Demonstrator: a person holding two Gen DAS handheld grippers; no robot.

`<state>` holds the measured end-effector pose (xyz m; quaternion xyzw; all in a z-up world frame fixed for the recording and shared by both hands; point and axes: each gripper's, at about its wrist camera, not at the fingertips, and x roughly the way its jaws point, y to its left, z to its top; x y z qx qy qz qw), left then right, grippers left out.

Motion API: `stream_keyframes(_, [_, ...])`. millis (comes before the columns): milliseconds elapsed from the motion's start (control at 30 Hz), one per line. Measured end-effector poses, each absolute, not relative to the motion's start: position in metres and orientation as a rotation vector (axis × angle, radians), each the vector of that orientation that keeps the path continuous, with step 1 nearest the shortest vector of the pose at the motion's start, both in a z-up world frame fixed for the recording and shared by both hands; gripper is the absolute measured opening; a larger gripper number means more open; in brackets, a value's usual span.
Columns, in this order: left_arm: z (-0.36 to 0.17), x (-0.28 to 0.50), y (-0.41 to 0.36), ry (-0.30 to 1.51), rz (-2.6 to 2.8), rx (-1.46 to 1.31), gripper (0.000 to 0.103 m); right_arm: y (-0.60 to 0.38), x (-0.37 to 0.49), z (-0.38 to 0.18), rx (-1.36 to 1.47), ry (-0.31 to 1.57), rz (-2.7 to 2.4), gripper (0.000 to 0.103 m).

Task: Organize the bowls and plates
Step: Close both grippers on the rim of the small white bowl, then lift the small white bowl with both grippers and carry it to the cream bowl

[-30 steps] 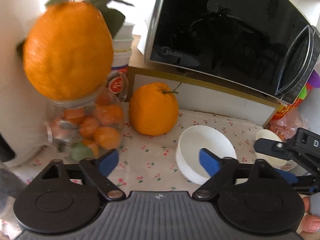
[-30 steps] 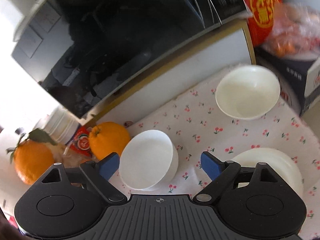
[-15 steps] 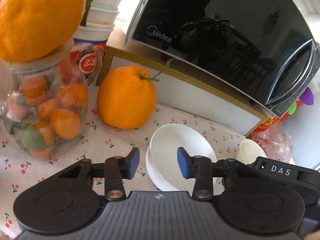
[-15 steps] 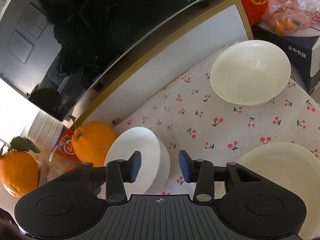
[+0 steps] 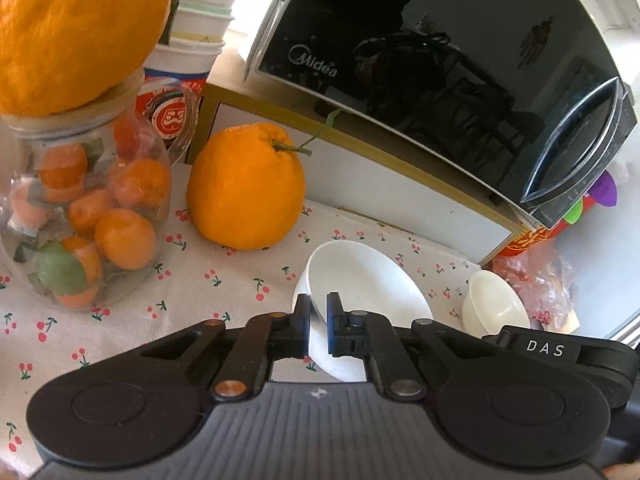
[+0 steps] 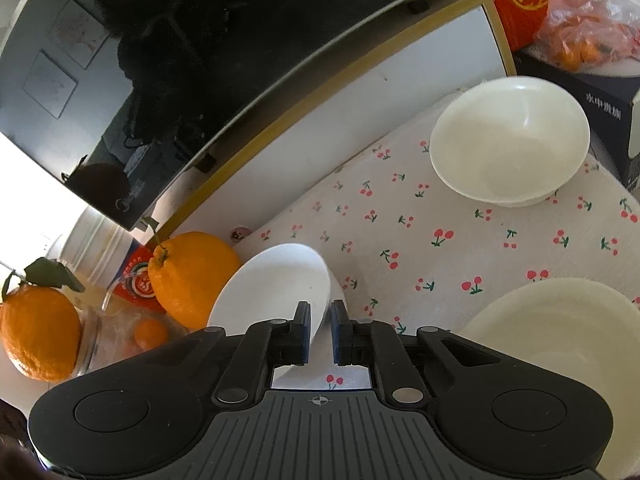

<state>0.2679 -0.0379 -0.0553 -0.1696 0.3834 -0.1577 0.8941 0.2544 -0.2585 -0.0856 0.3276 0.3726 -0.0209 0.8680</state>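
Both grippers pinch the same white bowl point(image 5: 364, 280), one on each side of its rim. In the left wrist view the left gripper point(image 5: 318, 328) has its blue-padded fingers point(image 5: 305, 322) nearly together, clamped on the bowl's near left rim, with the wall passing through the narrow gap. In the right wrist view the right gripper point(image 6: 320, 330) is drawn in just as tight on the bowl's point(image 6: 276, 284) near right rim; there the bowl tips up toward the left. Its body also shows at the right edge of the left view, marked DAS.

The bowl sits on a cherry-print cloth point(image 5: 224, 280), just right of a big orange point(image 5: 246, 186). Only the left view shows the full glass jar point(image 5: 84, 216) of small oranges at far left, topped by another large orange point(image 5: 76, 28), and the stacked cups point(image 5: 196, 40) behind it. The microwave point(image 5: 440, 60) stands at the back on a white shelf.

Only the right view shows the cream bowl point(image 6: 510, 140) clearly: upright on the cloth at far right, well apart from the gripped bowl; the left view catches it point(image 5: 494, 304) small at the right. A cream plate point(image 6: 560, 340) at near right appears in the right view alone, as do a dark box point(image 6: 600, 100) and a bag of fruit point(image 6: 592, 28) beyond the cream bowl
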Motion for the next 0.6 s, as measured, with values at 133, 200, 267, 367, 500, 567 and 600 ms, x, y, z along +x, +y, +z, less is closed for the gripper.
stream_keyframes(133, [-0.046, 0.263, -0.040, 0.780, -0.325, -0.321, 0.007, -0.254, 0.252, -0.074, 0.650, 0.777, -0.030, 0.011])
stream_keyframes(200, [-0.039, 0.258, -0.038, 0.775, -0.317, -0.310, 0.007, -0.250, 0.249, -0.067, 0.634, 0.773, -0.017, 0.011])
stream_keyframes(267, [-0.034, 0.253, -0.035, 0.780, -0.303, -0.315, 0.007, -0.245, 0.245, -0.059, 0.601, 0.779, -0.003, 0.011])
stream_keyframes(367, [-0.023, 0.242, -0.034, 0.786, -0.310, -0.326, 0.007, -0.239, 0.234, -0.044, 0.534, 0.791, 0.001, 0.011])
stream_keyframes(500, [-0.010, 0.220, -0.046, 0.779, -0.334, -0.280, 0.007, -0.249, 0.209, -0.025, 0.541, 0.802, 0.001, 0.011])
stream_keyframes(567, [-0.005, 0.207, -0.053, 0.787, -0.352, -0.266, 0.007, -0.258, 0.193, -0.016, 0.545, 0.809, -0.006, 0.011])
stream_keyframes(600, [-0.003, 0.201, -0.056, 0.791, -0.361, -0.260, 0.007, -0.263, 0.185, -0.011, 0.545, 0.812, -0.008, 0.011])
